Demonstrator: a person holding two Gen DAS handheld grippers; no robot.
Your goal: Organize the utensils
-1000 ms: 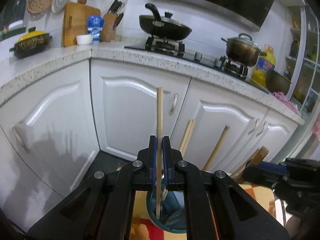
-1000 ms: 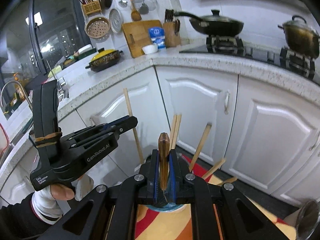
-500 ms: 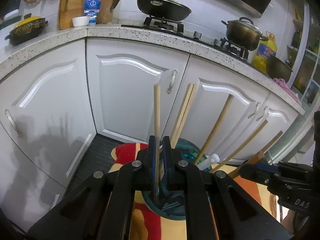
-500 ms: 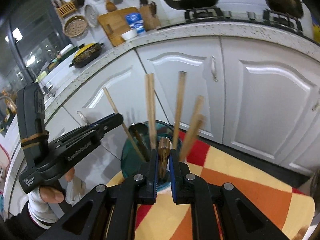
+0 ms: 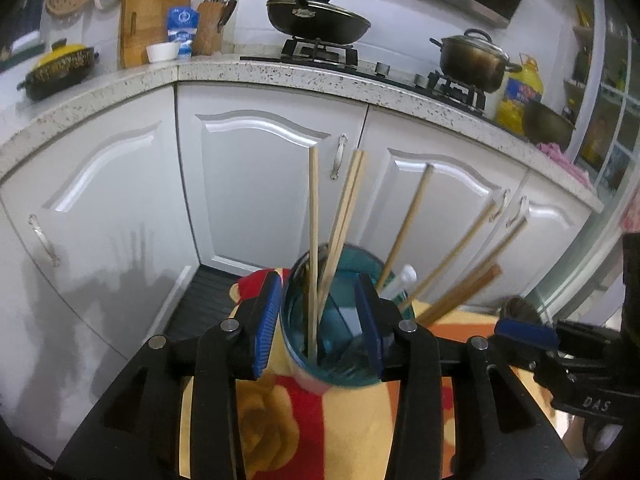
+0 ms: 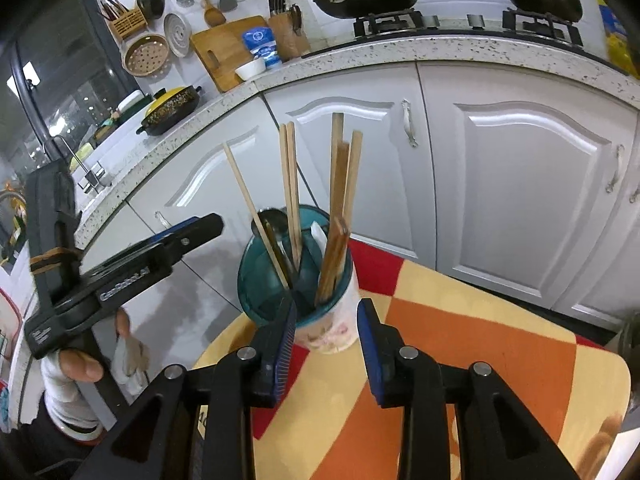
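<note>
While both tongs hang over the holder: release step, judged done
Left tongs (image 5: 318,322): jaws just opened wide, empty; pale chopstick (image 5: 313,240) stands free in teal holder (image 5: 328,376)
Holder: on patterned table (image 6: 480,360), near its left edge
Right tongs (image 6: 326,338): jaws just parted, empty; brown utensil (image 6: 334,256) rests inside
Next: lift straight up, clear of sticks

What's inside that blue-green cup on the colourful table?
The teal utensil cup holds several pale wooden chopsticks, a dark brown wooden handle, a metal spoon and something white. Their lower ends are hidden inside.
</note>
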